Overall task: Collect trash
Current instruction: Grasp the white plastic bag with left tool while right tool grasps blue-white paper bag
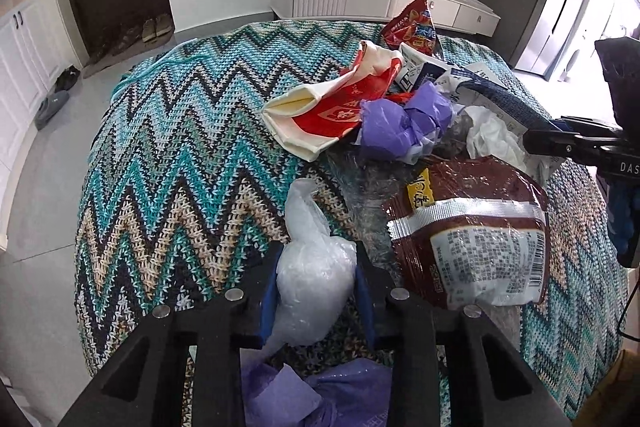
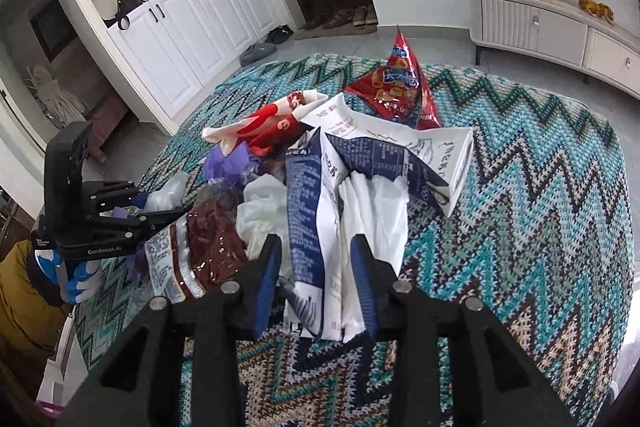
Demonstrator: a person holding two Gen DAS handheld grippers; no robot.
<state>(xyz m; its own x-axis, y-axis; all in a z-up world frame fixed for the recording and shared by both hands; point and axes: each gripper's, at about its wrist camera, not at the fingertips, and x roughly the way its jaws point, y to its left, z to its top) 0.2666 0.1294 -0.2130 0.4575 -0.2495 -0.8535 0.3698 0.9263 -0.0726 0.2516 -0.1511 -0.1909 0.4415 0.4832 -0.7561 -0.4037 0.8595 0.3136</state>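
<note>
Left gripper (image 1: 316, 291): pads clamped on a crumpled clear bag (image 1: 316, 267), low over the zigzag knit cover (image 1: 168, 155).

Right gripper (image 2: 316, 287): pads pressing a blue-and-white carton (image 2: 316, 227), flattened, its far end spread over the heap.

Trash pile sits mid-table: brown wrapper (image 1: 472, 239) just beside the clear bag; purple wad (image 1: 404, 123) behind it, touching a red-and-white carton (image 1: 328, 111); white tissue (image 2: 260, 211) left of the blue carton; red snack bag (image 2: 396, 87) at the far edge, standing up.

More purple plastic (image 1: 320, 395) lies beneath the left gripper.
</note>
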